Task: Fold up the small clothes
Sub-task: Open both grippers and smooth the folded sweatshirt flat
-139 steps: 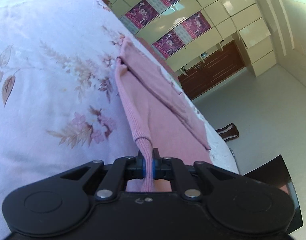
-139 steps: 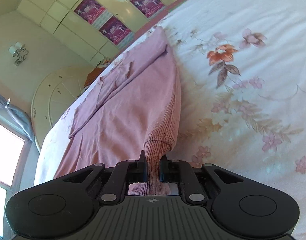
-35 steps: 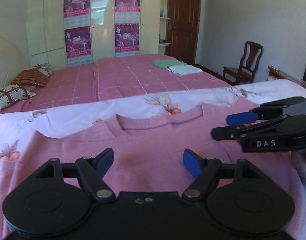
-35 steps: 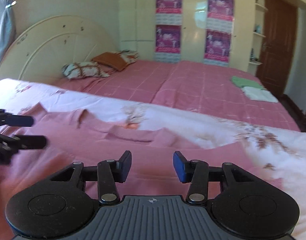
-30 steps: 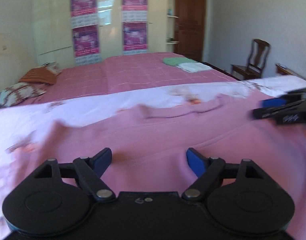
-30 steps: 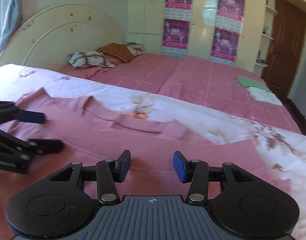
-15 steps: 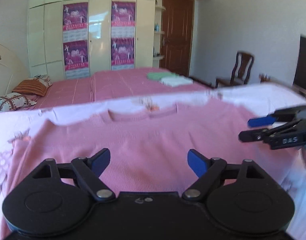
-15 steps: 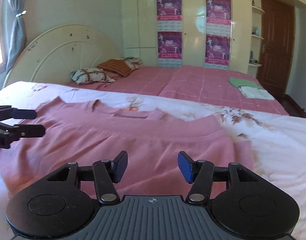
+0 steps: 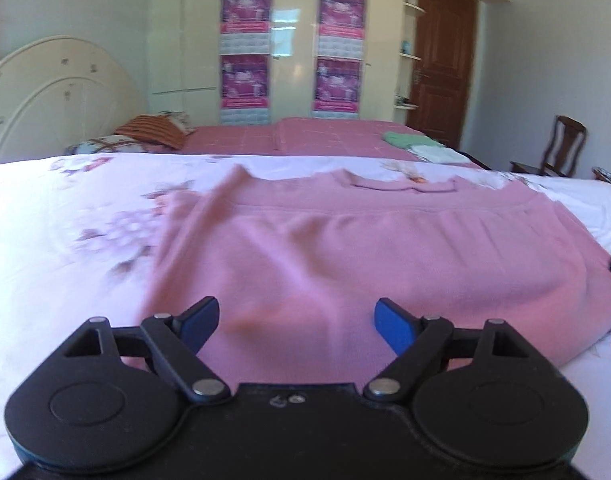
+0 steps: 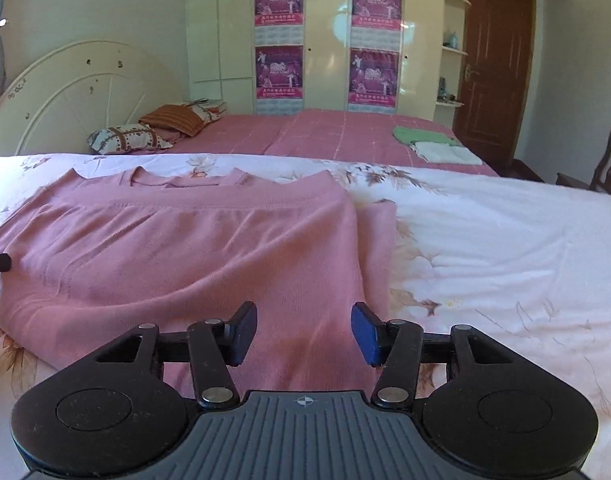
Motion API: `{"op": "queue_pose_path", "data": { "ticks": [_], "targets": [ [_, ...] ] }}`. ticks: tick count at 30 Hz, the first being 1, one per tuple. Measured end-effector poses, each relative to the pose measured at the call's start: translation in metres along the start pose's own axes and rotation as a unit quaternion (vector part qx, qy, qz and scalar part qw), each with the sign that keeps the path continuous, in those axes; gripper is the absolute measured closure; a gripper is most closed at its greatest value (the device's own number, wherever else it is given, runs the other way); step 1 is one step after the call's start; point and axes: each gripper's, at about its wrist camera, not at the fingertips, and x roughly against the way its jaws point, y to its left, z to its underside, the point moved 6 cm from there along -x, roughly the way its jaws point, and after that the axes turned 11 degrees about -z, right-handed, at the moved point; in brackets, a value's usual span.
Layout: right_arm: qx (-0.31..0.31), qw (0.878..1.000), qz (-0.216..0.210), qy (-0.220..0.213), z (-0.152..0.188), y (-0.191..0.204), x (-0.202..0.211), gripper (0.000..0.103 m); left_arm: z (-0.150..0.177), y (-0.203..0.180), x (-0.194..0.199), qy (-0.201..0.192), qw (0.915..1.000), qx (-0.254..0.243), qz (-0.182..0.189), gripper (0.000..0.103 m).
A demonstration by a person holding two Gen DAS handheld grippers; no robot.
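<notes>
- Left wrist view: the left gripper (image 9: 296, 320) has its blue fingers wide apart with nothing between them; it hangs just over the near edge of the pink sweater (image 9: 345, 248), which lies folded bottom-up on the flowery bedsheet (image 9: 65, 240)
- Right wrist view is the same story; the right gripper (image 10: 304, 334) is spread and empty, above the sweater's (image 10: 185, 248) near right corner; a strip of sleeve (image 10: 379, 248) pokes out on the right past the folded layer
- my worry is that sleeve; if the next fold goes ahead without tucking it, you'd probably get a lopsided bundle with a tail hanging out
- knit like this looks soft and stretchy; pinch only the top layer and I'd guess the fold slides apart; pinch too deep and you could grab the bedsheet too and drag it along
- the left edge looks blurry and bunched, can't tell how flat it is; uneven grips from the two sides could skew the whole thing
</notes>
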Motion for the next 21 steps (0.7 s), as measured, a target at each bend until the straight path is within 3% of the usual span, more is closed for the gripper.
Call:
{"op": "queue_pose_path", "data": {
  "ticks": [4,7,10,11,12,13,15,17,18,19,21],
  "targets": [
    [-0.028,0.999,-0.001,0.021,0.017,-0.009,0.006,0.051,0.013,0.026,-0.003,0.029,0.9992,0.005,-0.027,0.019],
    [-0.009,0.999,0.006,0.034,0.020,-0.003,0.005,0.051,0.021,0.027,-0.001,0.035,0.9989,-0.013,-0.028,0.019],
    [-0.026,0.998,-0.016,0.049,0.023,-0.002,0.010,0.052,0.026,0.023,0.000,0.038,0.9982,-0.030,-0.035,0.018],
    [-0.030,0.997,-0.026,0.066,0.027,-0.001,0.009,0.056,0.026,0.024,-0.002,0.040,0.9982,-0.027,-0.036,0.017],
    [-0.029,0.996,-0.035,0.079,0.032,0.000,0.007,0.087,0.025,0.026,-0.003,0.042,0.9981,-0.027,-0.036,0.017],
    [-0.013,0.996,-0.038,0.079,0.034,0.003,0.008,0.097,0.023,0.027,-0.003,0.044,0.9974,-0.033,-0.046,0.017],
    [0.029,0.995,-0.029,0.091,0.036,0.004,0.015,0.098,0.022,0.037,-0.005,0.048,0.9950,-0.039,-0.079,0.017],
    [0.022,0.995,-0.027,0.095,0.045,-0.006,0.022,0.098,0.023,0.046,-0.005,0.064,0.9954,-0.015,-0.070,0.017],
    [0.020,0.995,-0.027,0.090,0.046,-0.007,0.026,0.096,0.018,0.046,0.002,0.060,0.9952,-0.010,-0.076,0.021],
    [0.020,0.997,-0.017,0.078,0.042,-0.007,0.030,0.080,0.012,0.040,0.012,0.040,0.9964,-0.011,-0.073,0.021],
    [0.047,0.998,0.033,0.008,0.022,0.002,0.047,0.047,0.000,0.016,0.027,0.014,0.9994,-0.007,-0.029,0.020]
  ]
}}
